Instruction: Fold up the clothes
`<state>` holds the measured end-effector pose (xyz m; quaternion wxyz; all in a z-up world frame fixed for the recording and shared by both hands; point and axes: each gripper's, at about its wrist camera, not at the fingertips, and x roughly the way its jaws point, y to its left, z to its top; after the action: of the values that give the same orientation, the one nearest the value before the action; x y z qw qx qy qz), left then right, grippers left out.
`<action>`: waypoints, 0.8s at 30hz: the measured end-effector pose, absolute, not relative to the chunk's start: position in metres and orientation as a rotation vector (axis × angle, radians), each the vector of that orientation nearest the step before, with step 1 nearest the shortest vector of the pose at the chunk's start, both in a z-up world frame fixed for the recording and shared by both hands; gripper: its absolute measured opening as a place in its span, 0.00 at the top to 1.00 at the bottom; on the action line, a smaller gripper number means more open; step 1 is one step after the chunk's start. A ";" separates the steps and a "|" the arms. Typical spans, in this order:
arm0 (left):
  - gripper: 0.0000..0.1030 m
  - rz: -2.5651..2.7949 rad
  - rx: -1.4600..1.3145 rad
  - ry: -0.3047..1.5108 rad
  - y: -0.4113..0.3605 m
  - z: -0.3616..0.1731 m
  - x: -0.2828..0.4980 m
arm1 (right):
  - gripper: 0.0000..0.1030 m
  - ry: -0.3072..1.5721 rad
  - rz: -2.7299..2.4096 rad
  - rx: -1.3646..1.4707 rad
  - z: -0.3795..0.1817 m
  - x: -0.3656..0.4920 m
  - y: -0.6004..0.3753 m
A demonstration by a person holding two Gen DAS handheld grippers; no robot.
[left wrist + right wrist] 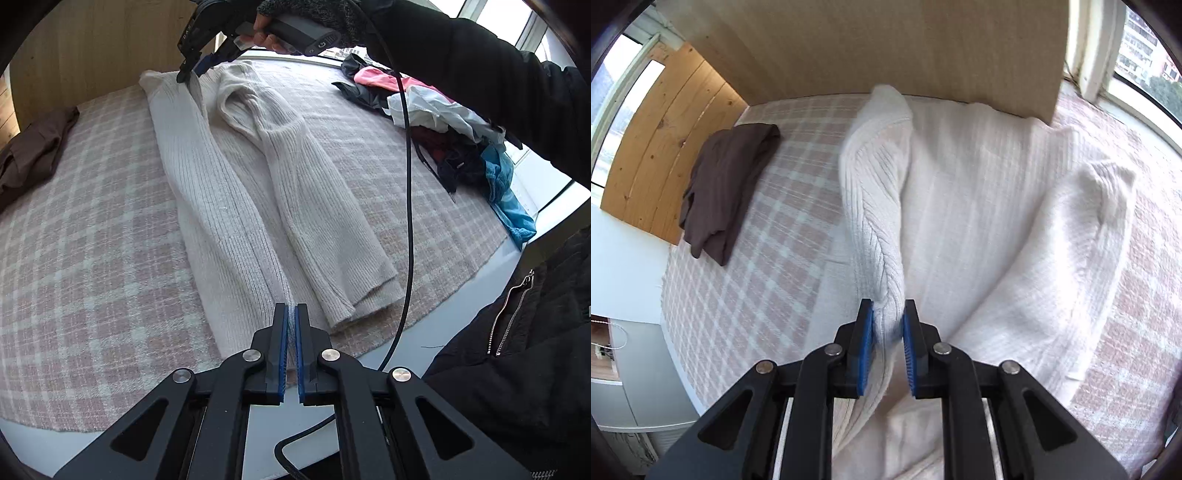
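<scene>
So the cream ribbed sweater (229, 192) is lying lengthwise down the middle of the pink-and-white plaid blanket (85, 236), already partly folded, with one sleeve (314, 221) laid over its body on the side toward the clothes pile. Its opposite long edge is pulled up into a ridge that runs the whole length of the sweater.

The left gripper (291, 314) has that ridge at the near end of the sweater, jaws nearly together with just a thin sliver of knit pinched between the blue pads (283, 354). The right gripper (188, 72) is way down at the far end of the sweater, clamped on the same edge; in its own wrist view the right gripper's jaws sit a bit wider apart with a thick bunched roll of knit squeezed between them, lifted off the blanket. A gloved hand (306, 18) in a dark sleeve is holding that one, and a black cable (406, 184) hangs down past the sweater.

Off to one side of the sweater there's a brown garment (727, 188), folded, sitting on the blanket. On the other side is a messy pile of clothes (443, 125), with pink, white, dark and blue stuff in it, at the blanket's edge. A wooden headboard (871, 44) stands right behind the sweater's far end.
</scene>
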<state>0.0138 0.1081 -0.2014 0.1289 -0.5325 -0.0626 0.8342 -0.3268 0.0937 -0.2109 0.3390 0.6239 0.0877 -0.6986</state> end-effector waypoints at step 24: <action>0.69 2.323 -1.726 -0.007 0.089 -0.224 -0.015 | 0.69 -0.059 -1.801 1.458 -0.166 -0.303 0.160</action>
<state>-0.0146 0.0894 -0.2240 0.1232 -0.5918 -0.0024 0.7966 -0.3030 0.1599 -0.1663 0.4000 0.5765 -0.0233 -0.7121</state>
